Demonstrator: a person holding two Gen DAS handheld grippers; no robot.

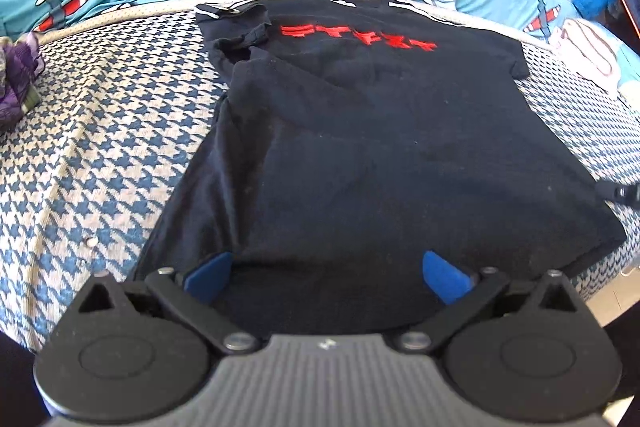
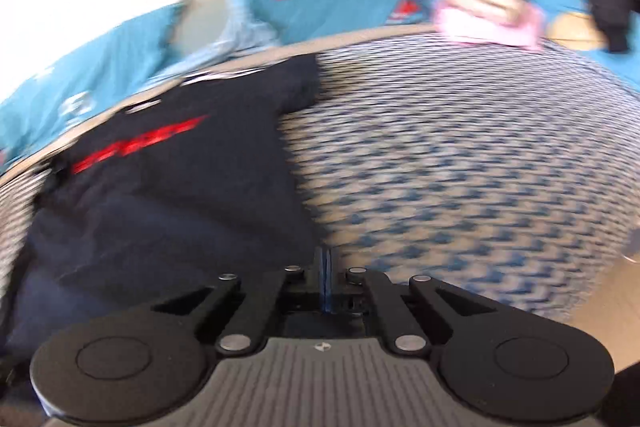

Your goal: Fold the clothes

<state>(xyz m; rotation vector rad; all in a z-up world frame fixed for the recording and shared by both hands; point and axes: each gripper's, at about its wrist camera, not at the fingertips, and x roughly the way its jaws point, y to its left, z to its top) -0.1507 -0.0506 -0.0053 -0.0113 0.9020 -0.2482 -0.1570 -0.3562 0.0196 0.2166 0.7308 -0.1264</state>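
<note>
A black T-shirt [image 1: 360, 147] is laid flat on the bed [image 1: 100, 147]. Its lower right corner looks pinched by the clenched right hand-held gripper [image 2: 326, 267]; the left hand-held gripper [image 1: 326, 267] is released over the hem. Next, a matching grasp seems required before the fold is made.
</note>
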